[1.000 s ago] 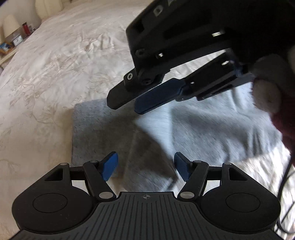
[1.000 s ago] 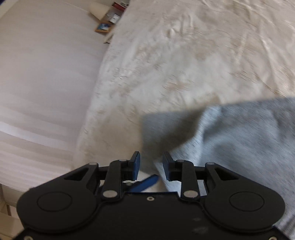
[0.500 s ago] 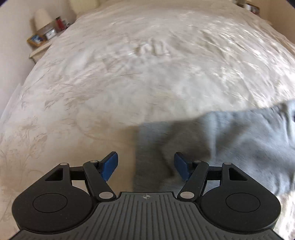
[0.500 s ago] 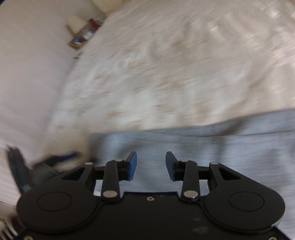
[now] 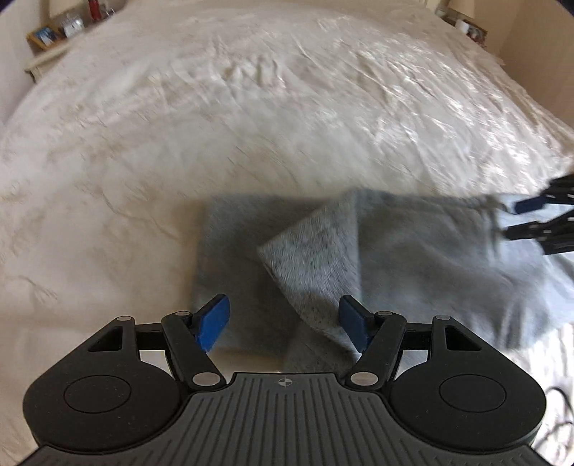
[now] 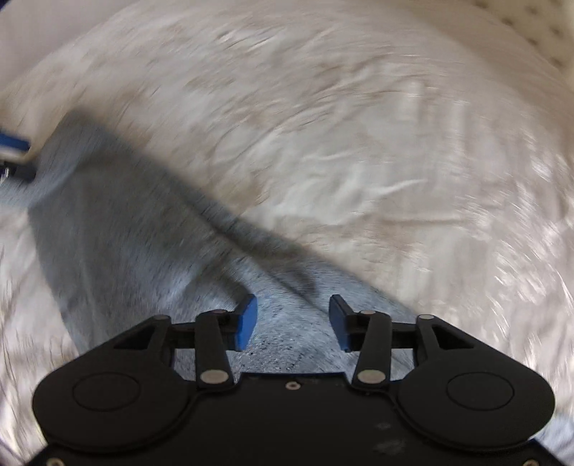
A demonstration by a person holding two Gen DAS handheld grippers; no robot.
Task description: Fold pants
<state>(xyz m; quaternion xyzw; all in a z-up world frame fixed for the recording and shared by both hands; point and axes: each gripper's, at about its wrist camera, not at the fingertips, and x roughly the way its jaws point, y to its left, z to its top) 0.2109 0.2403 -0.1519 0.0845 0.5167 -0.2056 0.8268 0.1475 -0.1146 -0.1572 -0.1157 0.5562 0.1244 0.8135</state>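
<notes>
Grey pants lie folded on a cream bedspread, with one corner flap turned over near the middle. My left gripper hovers open above the near left part of the pants, with nothing between its pads. At the right edge of the left wrist view, my right gripper hangs over the far end of the pants. In the blurred right wrist view, my right gripper points down at the grey pants. Its jaws are opening and the pads press on nothing. The left gripper's blue fingertip shows at the left edge.
A small shelf with a picture frame and bottles stands beyond the bed's far left corner. More small items sit at the far right. The bedspread stretches wide beyond the pants. A dark cable trails at the lower right.
The right gripper has swung from just above the left one to the pants' right end, rolling as it went, and its jaws have widened. The left gripper shifted slightly and stayed open.
</notes>
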